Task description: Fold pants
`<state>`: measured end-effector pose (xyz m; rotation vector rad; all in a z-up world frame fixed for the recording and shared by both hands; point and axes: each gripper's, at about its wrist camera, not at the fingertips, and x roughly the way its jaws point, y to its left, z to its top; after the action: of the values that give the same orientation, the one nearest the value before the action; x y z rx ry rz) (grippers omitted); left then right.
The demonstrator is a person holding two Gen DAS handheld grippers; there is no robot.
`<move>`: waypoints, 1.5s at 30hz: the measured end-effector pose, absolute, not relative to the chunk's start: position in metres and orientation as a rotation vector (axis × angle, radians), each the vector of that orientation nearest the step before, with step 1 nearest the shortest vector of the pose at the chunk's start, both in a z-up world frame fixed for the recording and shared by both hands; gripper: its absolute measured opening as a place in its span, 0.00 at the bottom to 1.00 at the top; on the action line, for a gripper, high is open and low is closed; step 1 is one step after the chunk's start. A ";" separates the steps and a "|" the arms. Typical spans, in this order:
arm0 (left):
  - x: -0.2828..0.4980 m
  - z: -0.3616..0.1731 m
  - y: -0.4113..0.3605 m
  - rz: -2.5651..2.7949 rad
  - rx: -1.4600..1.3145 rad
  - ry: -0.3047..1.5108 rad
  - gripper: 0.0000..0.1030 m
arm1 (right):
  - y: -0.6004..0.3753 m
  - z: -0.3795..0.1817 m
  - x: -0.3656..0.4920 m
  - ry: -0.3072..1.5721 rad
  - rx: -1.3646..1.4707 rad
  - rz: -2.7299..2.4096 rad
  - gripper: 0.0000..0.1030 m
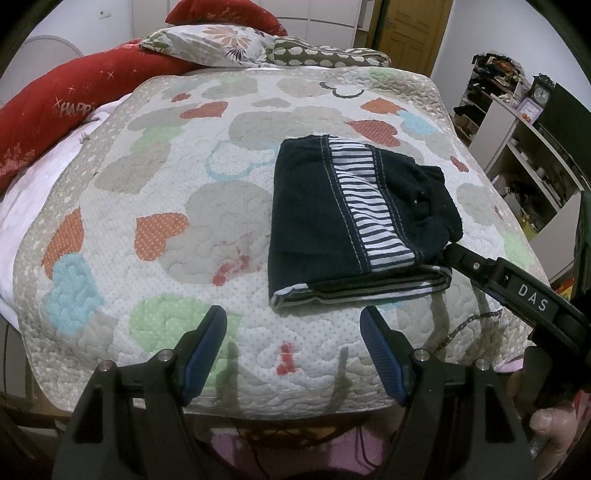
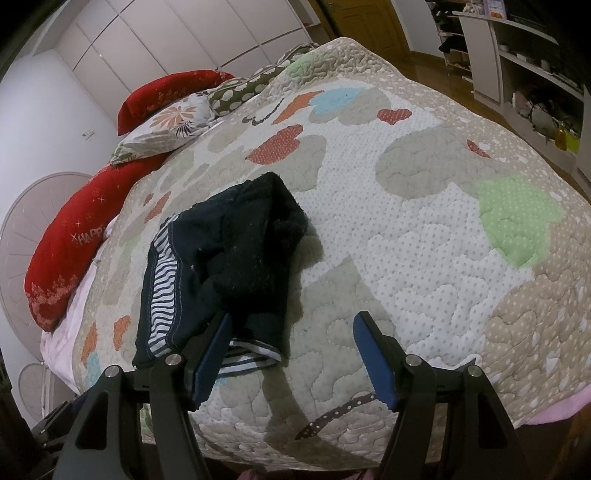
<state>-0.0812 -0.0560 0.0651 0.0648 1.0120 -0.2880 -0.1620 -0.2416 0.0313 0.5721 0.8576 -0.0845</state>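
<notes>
Dark navy pants (image 1: 354,221) with a blue-and-white striped band lie folded into a thick rectangle on the quilted bed cover (image 1: 166,206). My left gripper (image 1: 293,325) is open and empty, hovering just in front of the near edge of the pants. My right gripper (image 2: 291,328) is open; its left fingertip (image 2: 218,332) is at the near right corner of the pants (image 2: 229,258). In the left wrist view the right gripper (image 1: 458,254) comes in from the right and touches the pants' right edge.
The heart-patterned quilt (image 2: 424,229) covers the bed. Red bolster pillows (image 1: 74,99) and floral pillows (image 1: 221,40) lie at the head. Shelving (image 1: 517,140) with clutter stands to the right. A wooden door (image 1: 410,29) is behind. White wardrobe (image 2: 184,40).
</notes>
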 end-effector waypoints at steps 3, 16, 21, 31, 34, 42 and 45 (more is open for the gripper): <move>-0.081 0.066 -0.054 -0.295 0.053 1.010 0.72 | -0.241 0.032 -0.162 0.857 0.573 -0.085 0.71; -0.002 0.070 -0.011 -0.403 -0.199 1.022 0.81 | -0.288 0.038 -0.126 0.791 0.700 -0.015 0.77; 0.032 0.035 -0.033 -0.557 -0.277 1.168 0.81 | -0.294 0.021 -0.095 0.838 0.813 0.087 0.77; 0.028 0.039 -0.089 -0.707 -0.185 1.162 0.42 | -0.274 0.001 -0.051 0.886 0.865 0.237 0.50; 0.034 0.046 -0.081 -0.701 -0.231 1.155 0.37 | -0.269 0.008 -0.045 0.890 0.845 0.253 0.43; 0.085 0.065 -0.048 -0.611 -0.288 1.096 0.37 | -0.243 0.047 -0.002 0.859 0.781 0.327 0.40; 0.110 0.061 -0.036 -0.514 -0.272 1.094 0.41 | -0.227 0.054 0.024 0.861 0.724 0.320 0.46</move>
<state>0.1098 -0.0363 0.0607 -0.2722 1.0936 -0.5142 0.0238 -0.2273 0.0539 0.7240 0.8610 0.3201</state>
